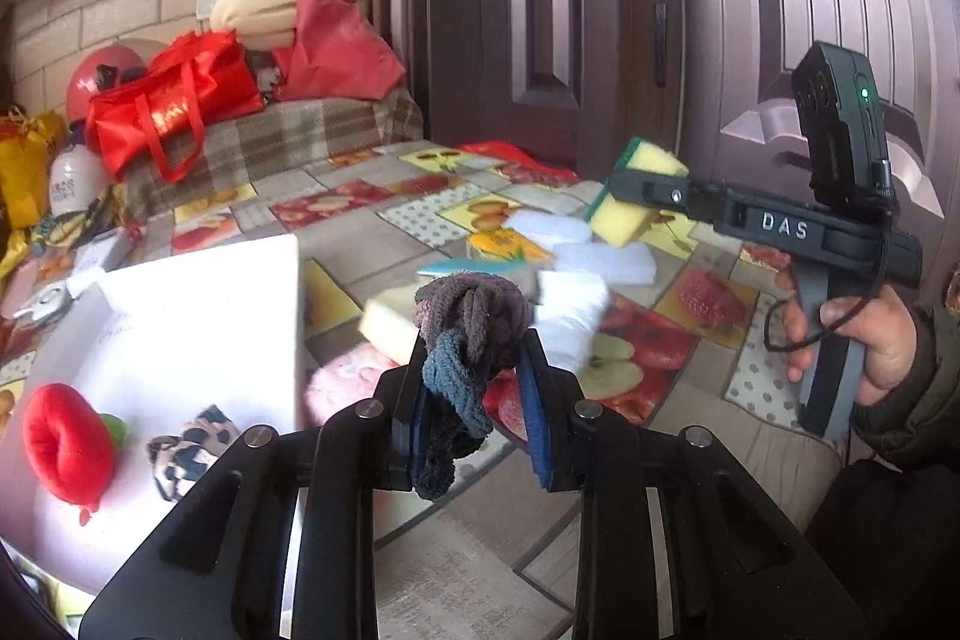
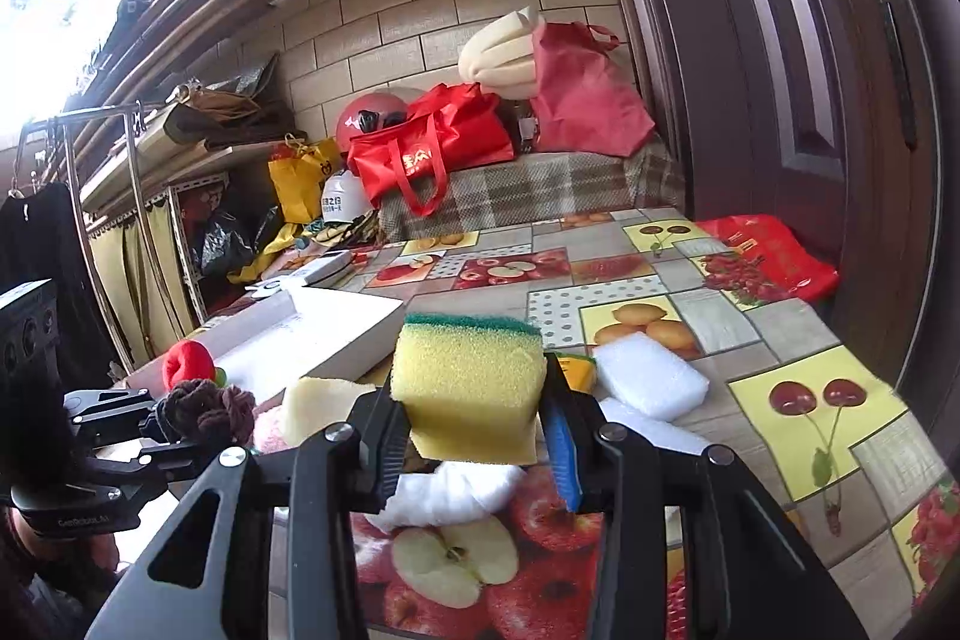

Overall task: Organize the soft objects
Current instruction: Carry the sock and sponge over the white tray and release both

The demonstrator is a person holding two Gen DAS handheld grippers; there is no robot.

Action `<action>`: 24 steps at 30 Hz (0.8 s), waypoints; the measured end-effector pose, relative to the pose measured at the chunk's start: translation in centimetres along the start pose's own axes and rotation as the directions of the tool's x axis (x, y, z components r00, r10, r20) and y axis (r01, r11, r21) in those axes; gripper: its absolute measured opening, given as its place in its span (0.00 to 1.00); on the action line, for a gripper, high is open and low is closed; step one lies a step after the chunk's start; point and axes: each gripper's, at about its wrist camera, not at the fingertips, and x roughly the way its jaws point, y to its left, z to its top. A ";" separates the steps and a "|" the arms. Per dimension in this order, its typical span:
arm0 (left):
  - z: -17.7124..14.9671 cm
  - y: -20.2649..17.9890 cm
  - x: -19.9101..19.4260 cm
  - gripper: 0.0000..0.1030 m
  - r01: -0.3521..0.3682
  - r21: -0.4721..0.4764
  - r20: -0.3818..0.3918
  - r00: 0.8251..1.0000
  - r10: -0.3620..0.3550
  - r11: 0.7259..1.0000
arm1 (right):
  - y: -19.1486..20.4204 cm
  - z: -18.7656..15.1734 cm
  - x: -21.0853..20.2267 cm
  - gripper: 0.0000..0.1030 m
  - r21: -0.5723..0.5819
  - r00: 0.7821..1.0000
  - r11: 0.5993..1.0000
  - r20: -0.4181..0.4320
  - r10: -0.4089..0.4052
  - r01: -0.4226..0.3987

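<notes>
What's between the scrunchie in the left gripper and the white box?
Nothing visible. The left gripper holds the knitted scrunchie in the air, and the white box lies open just to its left, already holding a red scrunchie and a leopard-print scrunchie.

Yellow sponge (image 2: 468,388) with green top, fruit-patterned tablecloth (image 2: 780,340), leopard-print scrunchie (image 1: 186,451)
</notes>
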 end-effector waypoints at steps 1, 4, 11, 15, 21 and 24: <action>0.1 0.2 -0.3 0.24 -0.018 -0.004 0.019 1.000 0.018 1.000 | 0.3 0.0 0.0 0.39 0.002 1.000 1.000 0.005 0.008 -0.008; 0.0 0.7 -1.7 0.24 -0.081 -0.033 0.082 0.993 0.084 0.996 | 1.5 -0.1 -0.1 0.39 -0.024 0.999 1.000 0.026 0.018 -0.017; -0.1 1.8 -2.1 0.24 -0.122 -0.074 0.100 0.987 0.129 0.990 | 3.4 -0.3 0.0 0.39 -0.091 0.999 0.995 0.038 0.035 -0.031; -0.2 2.0 -2.1 0.24 -0.126 -0.080 0.098 0.986 0.134 0.989 | 3.8 -0.4 0.1 0.39 -0.111 0.999 0.993 0.036 0.035 -0.031; -0.3 2.2 -2.3 0.24 -0.131 -0.096 0.103 0.985 0.140 0.987 | 4.1 -0.5 0.1 0.39 -0.120 0.999 0.992 0.034 0.034 -0.029; -0.4 2.2 -2.2 0.24 -0.138 -0.103 0.106 0.983 0.148 0.985 | 4.2 -0.6 0.1 0.39 -0.114 0.999 0.993 0.031 0.037 -0.033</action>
